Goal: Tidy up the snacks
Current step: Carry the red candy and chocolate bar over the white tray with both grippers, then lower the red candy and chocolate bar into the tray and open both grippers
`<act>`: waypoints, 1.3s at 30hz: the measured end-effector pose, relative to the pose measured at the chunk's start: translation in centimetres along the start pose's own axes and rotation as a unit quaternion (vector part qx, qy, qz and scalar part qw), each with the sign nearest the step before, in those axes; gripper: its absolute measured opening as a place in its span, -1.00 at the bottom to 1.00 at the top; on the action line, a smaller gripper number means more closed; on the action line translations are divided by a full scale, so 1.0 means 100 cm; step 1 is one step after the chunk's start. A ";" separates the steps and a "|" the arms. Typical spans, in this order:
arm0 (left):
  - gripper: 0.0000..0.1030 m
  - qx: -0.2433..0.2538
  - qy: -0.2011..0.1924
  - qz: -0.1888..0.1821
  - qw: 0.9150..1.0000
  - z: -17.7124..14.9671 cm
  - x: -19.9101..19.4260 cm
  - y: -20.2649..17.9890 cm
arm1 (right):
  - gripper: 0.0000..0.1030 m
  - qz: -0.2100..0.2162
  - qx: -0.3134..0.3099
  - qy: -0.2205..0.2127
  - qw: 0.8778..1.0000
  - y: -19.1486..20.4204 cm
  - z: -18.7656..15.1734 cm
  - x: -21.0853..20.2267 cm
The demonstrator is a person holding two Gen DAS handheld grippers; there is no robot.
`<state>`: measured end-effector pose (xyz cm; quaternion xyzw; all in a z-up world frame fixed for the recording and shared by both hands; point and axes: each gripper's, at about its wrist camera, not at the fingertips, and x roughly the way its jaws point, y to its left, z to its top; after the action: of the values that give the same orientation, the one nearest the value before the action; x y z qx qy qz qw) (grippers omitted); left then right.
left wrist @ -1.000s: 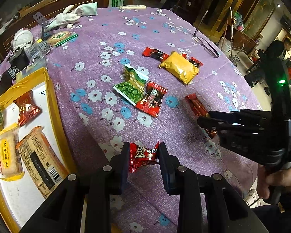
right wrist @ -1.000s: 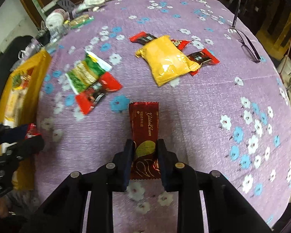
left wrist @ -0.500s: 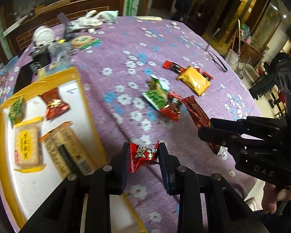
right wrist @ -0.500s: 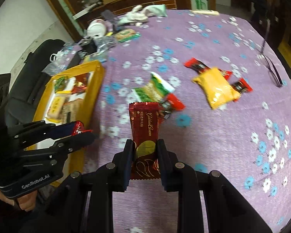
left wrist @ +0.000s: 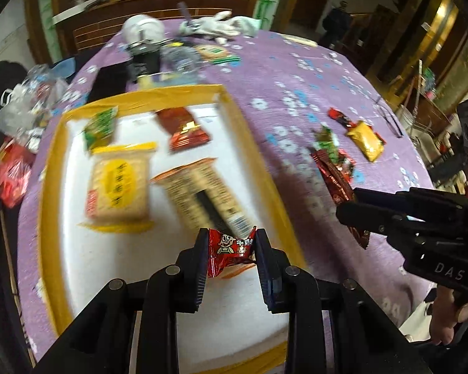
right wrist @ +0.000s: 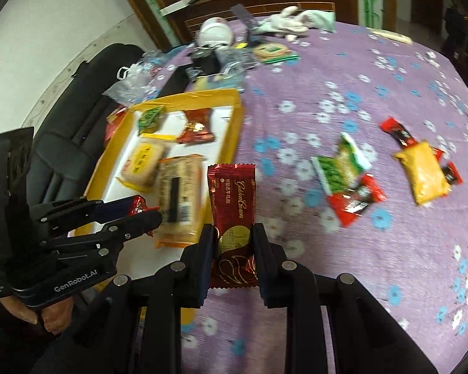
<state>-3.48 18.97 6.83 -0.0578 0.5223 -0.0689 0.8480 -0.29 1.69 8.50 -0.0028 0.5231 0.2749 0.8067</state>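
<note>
My left gripper (left wrist: 231, 251) is shut on a small red candy packet (left wrist: 229, 251) and holds it above the near part of the yellow-rimmed white tray (left wrist: 262, 162). The tray holds several snack packs. My right gripper (right wrist: 233, 243) is shut on a dark red chocolate bar (right wrist: 234, 199), held above the purple tablecloth just right of the tray (right wrist: 236, 115). The right gripper (left wrist: 352, 205) shows in the left wrist view, and the left gripper (right wrist: 146, 210) in the right wrist view. A green pack (right wrist: 340, 165), red packs (right wrist: 355, 202) and a yellow pack (right wrist: 424, 171) lie on the cloth.
Clutter lies beyond the tray: a white bowl (right wrist: 216, 32), a white glove (right wrist: 291, 21), plastic bags (right wrist: 131, 78) and a round green snack pack (right wrist: 271, 51). A black chair (right wrist: 78, 109) stands left of the table. Glasses (left wrist: 387, 118) lie far right.
Both grippers have moved left with their snacks. My left gripper now hangs over the tray instead of the cloth; my right gripper is closer to the tray's right rim.
</note>
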 end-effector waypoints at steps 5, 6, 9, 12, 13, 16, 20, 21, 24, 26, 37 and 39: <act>-0.43 -0.018 0.006 0.014 1.000 -0.010 -0.002 0.026 | -0.54 0.015 -0.014 0.008 1.000 0.025 0.007 0.015; -0.43 -0.022 0.007 0.015 1.000 -0.012 -0.002 0.030 | -0.54 0.018 -0.019 0.011 1.000 0.031 0.008 0.018; -0.43 -0.025 0.010 0.021 0.999 -0.016 0.000 0.040 | -0.54 0.025 -0.024 0.021 0.999 0.043 0.013 0.029; -0.43 -0.027 0.015 0.025 0.999 -0.019 0.003 0.047 | -0.54 0.028 -0.019 0.034 0.999 0.050 0.019 0.042; -0.43 -0.028 0.017 0.026 0.999 -0.019 0.004 0.050 | -0.54 0.028 -0.017 0.039 0.999 0.051 0.021 0.046; -0.43 -0.030 0.023 0.028 0.999 -0.020 0.009 0.056 | -0.54 0.030 -0.013 0.053 0.998 0.057 0.026 0.058; -0.43 -0.033 0.029 0.032 0.999 -0.018 0.016 0.062 | -0.54 0.025 -0.020 0.064 0.997 0.068 0.032 0.075; -0.43 -0.034 0.029 0.032 0.998 -0.018 0.017 0.063 | -0.54 0.023 -0.023 0.067 0.997 0.071 0.034 0.079; -0.43 -0.035 0.032 0.031 0.998 -0.016 0.022 0.065 | -0.54 0.011 -0.031 0.070 0.997 0.078 0.039 0.088; -0.43 -0.036 0.033 0.030 0.998 -0.014 0.025 0.065 | -0.54 0.007 -0.031 0.072 0.997 0.080 0.044 0.093; -0.43 -0.029 0.039 0.033 0.998 -0.006 0.035 0.065 | -0.54 -0.015 -0.023 0.080 0.996 0.081 0.063 0.119; -0.43 -0.026 0.039 0.034 0.998 -0.006 0.036 0.065 | -0.54 -0.016 -0.023 0.078 0.997 0.082 0.065 0.120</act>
<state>-2.01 24.72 2.32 -0.0588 0.5581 -0.0287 0.8272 5.18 15.83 3.64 -0.0509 0.5777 0.2723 0.7678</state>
